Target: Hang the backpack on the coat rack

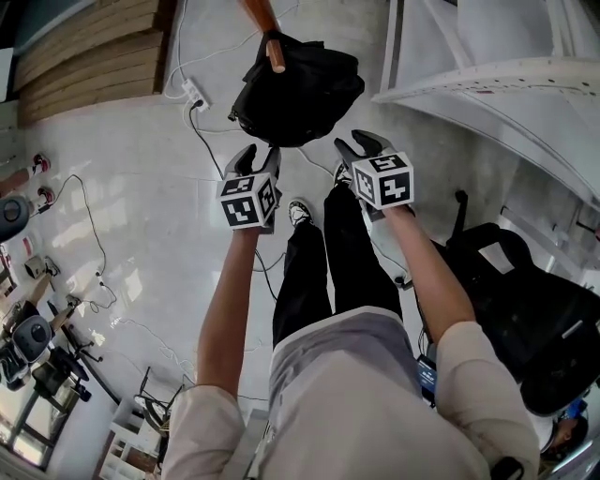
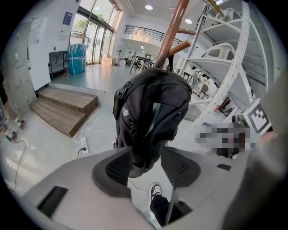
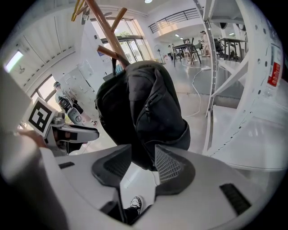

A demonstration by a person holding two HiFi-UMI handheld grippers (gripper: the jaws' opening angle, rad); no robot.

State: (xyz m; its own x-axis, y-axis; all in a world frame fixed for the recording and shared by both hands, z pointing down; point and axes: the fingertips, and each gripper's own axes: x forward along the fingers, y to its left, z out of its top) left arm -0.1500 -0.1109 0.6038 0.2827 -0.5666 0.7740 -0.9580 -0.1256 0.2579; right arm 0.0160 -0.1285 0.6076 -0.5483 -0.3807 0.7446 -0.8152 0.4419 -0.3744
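A black backpack (image 1: 298,89) hangs by its top from a peg of the wooden coat rack (image 1: 265,23). It also fills the middle of the left gripper view (image 2: 150,112) and the right gripper view (image 3: 144,112). Both grippers are raised side by side just below its bottom. My left gripper (image 1: 259,157) stands open, and the bag's lower corner shows past the gap between its pads (image 2: 146,166) without being pressed. My right gripper (image 1: 359,148) is open too, narrower, with only floor and a shoe in its gap (image 3: 143,164).
A white metal shelf frame (image 1: 487,84) rises at the right of the rack. A power strip with cables (image 1: 192,94) lies on the floor left of it, beside wooden steps (image 1: 89,56). A black chair (image 1: 525,300) stands at the right. The person's legs (image 1: 319,253) are below the grippers.
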